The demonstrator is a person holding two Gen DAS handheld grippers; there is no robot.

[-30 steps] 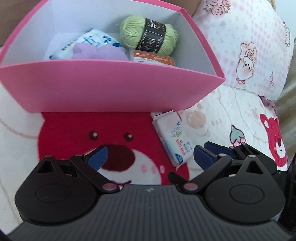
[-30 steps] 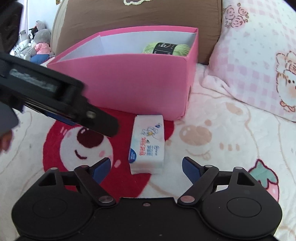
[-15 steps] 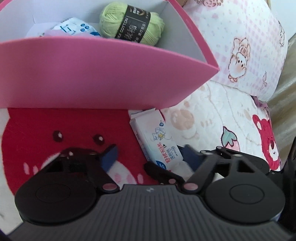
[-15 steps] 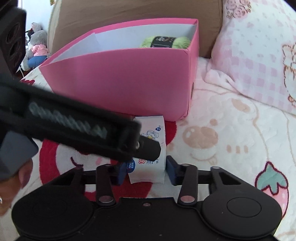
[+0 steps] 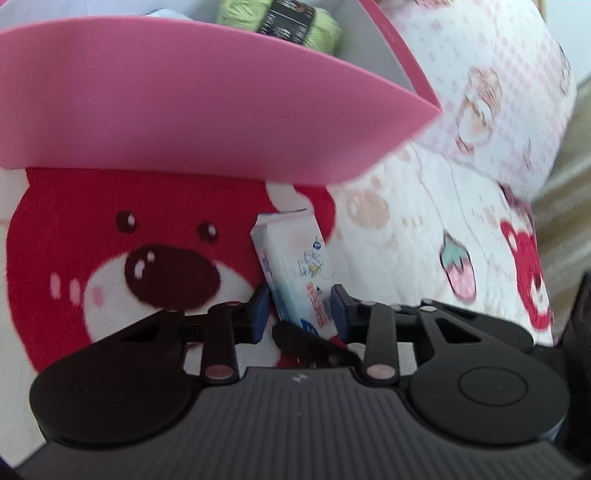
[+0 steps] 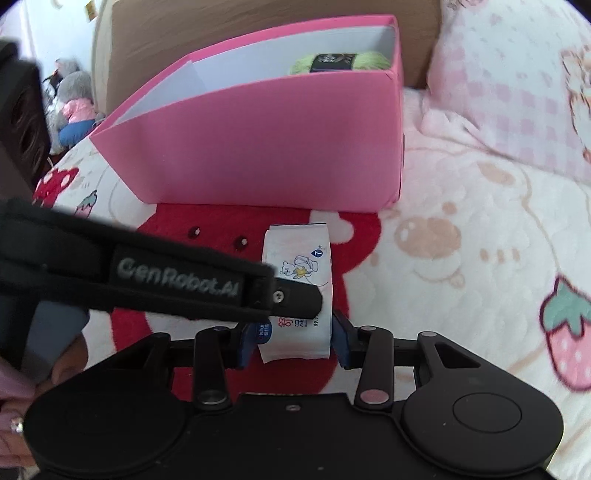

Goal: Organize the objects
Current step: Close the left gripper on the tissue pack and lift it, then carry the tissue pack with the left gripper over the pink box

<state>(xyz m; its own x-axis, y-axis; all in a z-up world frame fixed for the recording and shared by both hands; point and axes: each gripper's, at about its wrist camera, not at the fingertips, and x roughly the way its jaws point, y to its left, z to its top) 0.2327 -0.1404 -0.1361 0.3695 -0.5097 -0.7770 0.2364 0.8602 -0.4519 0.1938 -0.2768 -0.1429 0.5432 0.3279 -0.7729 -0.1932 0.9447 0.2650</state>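
In the left wrist view, the left gripper [image 5: 300,310] has its blue pads pressed against both sides of the near end of a white wipes pack [image 5: 295,269], which lies on the red bear blanket [image 5: 74,229] just in front of the pink box [image 5: 184,110] holding a green yarn ball [image 5: 321,29]. In the right wrist view, the right gripper [image 6: 293,341] has its fingers drawn narrow around the same wipes pack [image 6: 299,258], the pads at its sides, while the left gripper's black finger [image 6: 295,295] lies across the pack, with the pink box [image 6: 258,147] just behind.

A home bedroom: cartoon-bear bedspread [image 6: 461,206], pink pillow [image 6: 517,92], brown headboard [image 6: 221,33], plush toys [image 6: 72,107].
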